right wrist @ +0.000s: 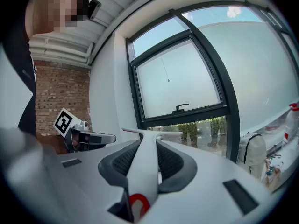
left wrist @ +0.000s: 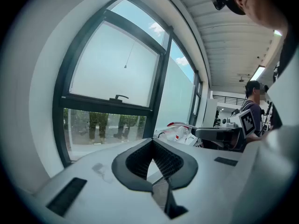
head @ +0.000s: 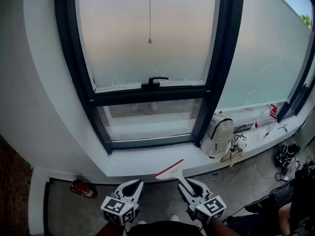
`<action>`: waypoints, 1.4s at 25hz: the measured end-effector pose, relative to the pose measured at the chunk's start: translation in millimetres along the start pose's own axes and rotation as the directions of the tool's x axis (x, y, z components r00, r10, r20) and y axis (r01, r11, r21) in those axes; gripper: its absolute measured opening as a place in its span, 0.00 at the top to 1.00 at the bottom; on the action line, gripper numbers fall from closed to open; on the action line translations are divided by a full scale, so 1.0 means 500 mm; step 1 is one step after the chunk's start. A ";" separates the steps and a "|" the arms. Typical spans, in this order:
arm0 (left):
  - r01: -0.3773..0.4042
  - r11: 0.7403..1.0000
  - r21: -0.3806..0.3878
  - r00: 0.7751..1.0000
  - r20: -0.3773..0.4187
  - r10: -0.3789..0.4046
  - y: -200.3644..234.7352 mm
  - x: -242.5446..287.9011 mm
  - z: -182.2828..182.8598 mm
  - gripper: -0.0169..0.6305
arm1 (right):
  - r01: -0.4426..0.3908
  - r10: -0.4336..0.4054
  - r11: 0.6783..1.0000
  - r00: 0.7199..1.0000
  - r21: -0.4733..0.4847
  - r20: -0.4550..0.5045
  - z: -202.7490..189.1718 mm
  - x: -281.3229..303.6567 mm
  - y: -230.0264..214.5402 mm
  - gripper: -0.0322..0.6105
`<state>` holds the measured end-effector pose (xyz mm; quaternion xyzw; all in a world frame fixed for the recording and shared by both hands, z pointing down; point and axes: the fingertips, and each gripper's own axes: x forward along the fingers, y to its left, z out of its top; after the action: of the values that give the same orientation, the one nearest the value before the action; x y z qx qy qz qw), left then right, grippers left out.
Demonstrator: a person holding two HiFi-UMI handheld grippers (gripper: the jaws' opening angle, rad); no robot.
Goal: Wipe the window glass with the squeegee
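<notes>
My right gripper [head: 191, 187] had its jaws clamped on the squeegee [head: 170, 169], whose handle was mostly hidden between them. The blade sat low by the window sill [head: 142, 163], apart from the window glass [head: 147, 38]. My left gripper [head: 129, 187] had its jaws pressed together, holding nothing.

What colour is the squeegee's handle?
The squeegee handle is white, clearest in the right gripper view.

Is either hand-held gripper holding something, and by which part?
The right hand-held gripper holds the squeegee by its white handle. The left hand-held gripper is shut, with nothing in it.
</notes>
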<state>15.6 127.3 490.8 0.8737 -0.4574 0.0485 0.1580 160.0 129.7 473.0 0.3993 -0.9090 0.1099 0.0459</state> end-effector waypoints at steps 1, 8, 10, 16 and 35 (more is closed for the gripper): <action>-0.003 1.000 -0.003 1.000 0.004 0.003 0.000 0.001 -0.001 0.97 | 0.001 -0.001 1.000 1.000 0.000 0.001 0.000 -0.002 -0.002 0.81; -0.004 1.000 -0.005 1.000 0.009 0.004 -0.007 0.011 -0.010 0.97 | 0.005 -0.005 1.000 1.000 0.002 0.002 -0.007 -0.009 -0.015 0.81; -0.004 1.000 -0.003 1.000 0.008 0.004 -0.009 0.014 -0.010 0.97 | 0.005 -0.005 1.000 1.000 -0.001 0.000 -0.008 -0.011 -0.018 0.81; 0.000 1.000 -0.004 1.000 0.005 0.000 -0.029 0.033 -0.010 0.97 | 0.006 -0.006 1.000 1.000 -0.003 0.006 -0.008 -0.028 -0.035 0.81; 0.040 0.998 0.058 0.999 -0.015 -0.039 -0.166 0.205 0.012 0.97 | 0.124 -0.128 0.986 0.991 0.109 0.025 -0.019 -0.115 -0.277 0.81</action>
<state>142.2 89.2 489.5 0.8864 -0.4375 0.0650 0.1365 301.0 82.3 495.1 0.4596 -0.8754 0.1491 0.0168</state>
